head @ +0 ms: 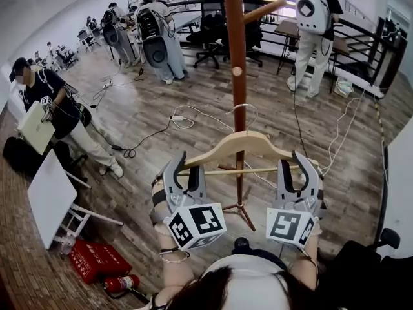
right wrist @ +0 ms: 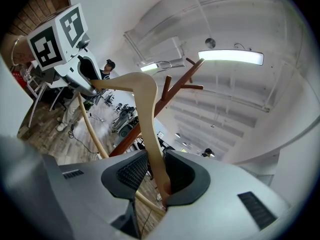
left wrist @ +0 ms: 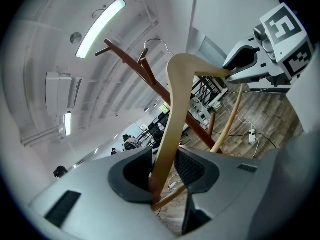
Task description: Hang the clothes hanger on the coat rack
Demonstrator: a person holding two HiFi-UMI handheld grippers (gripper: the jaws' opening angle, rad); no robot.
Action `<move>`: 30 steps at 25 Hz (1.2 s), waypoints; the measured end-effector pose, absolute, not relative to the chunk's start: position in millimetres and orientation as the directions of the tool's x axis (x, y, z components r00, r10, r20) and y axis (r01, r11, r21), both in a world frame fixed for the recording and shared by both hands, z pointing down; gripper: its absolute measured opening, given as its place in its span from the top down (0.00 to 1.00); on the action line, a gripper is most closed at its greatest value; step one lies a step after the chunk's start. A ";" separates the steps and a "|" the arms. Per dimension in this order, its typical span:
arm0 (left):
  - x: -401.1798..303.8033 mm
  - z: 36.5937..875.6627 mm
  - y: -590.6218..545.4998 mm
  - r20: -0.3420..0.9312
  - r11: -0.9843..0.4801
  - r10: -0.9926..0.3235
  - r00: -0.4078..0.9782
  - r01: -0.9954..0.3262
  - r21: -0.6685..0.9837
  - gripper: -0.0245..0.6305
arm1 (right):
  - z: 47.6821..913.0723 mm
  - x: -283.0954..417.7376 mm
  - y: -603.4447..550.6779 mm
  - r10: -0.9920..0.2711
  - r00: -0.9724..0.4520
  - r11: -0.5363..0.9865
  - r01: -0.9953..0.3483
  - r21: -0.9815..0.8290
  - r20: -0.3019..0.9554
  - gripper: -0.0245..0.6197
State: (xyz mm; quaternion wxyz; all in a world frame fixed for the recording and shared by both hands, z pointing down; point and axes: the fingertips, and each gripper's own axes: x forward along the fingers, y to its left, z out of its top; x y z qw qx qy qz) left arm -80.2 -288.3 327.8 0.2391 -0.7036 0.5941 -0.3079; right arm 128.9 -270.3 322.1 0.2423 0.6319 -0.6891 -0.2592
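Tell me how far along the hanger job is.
Done: the wooden hanger is picked up, with the left gripper and right gripper each clamped on one end. In hand: it is held level before the coat rack. Left: its wire hook sits on no peg yet; raise it onto one, then release.

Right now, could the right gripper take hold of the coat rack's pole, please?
Probably not: the right gripper is shut on one end of the hanger, the left gripper on the other, so the hanger lies across between its jaws and the coat rack pole.
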 end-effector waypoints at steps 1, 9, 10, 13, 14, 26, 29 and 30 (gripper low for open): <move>-80.4 326.8 -290.3 0.146 -0.178 -0.984 0.105 -0.688 -0.703 0.74 | 320.7 128.8 -272.1 -0.997 -0.083 0.063 -0.746 0.663 0.001 0.76; -81.9 320.4 -300.4 0.138 -0.173 -0.985 0.106 -0.688 -0.705 0.74 | 318.1 126.9 -283.8 -0.996 -0.094 0.068 -0.748 0.660 -0.004 0.76; -82.4 319.6 -301.2 0.138 -0.172 -0.985 0.105 -0.688 -0.705 0.74 | 317.6 126.4 -284.7 -0.995 -0.095 0.068 -0.749 0.659 -0.006 0.76; -83.7 315.2 -304.6 0.134 -0.168 -0.986 0.104 -0.690 -0.704 0.74 | 313.5 125.0 -288.4 -0.995 -0.099 0.067 -0.751 0.657 -0.013 0.76; -84.1 313.7 -305.9 0.133 -0.168 -0.986 0.104 -0.690 -0.704 0.74 | 311.9 124.6 -289.8 -0.995 -0.100 0.067 -0.751 0.657 -0.013 0.76; -82.9 309.4 -329.4 0.138 -0.174 -0.985 0.107 -0.669 -0.723 0.74 | 301.9 127.3 -315.1 -0.993 -0.116 0.079 -0.749 0.658 -0.013 0.76; -83.1 304.8 -336.8 0.141 -0.169 -0.985 0.097 -0.683 -0.710 0.74 | 300.2 126.3 -324.0 -0.993 -0.119 0.083 -0.751 0.655 -0.010 0.76; -82.2 303.1 -338.8 0.143 -0.168 -0.985 0.094 -0.689 -0.705 0.74 | 299.2 126.8 -326.4 -0.993 -0.119 0.083 -0.752 0.654 -0.011 0.76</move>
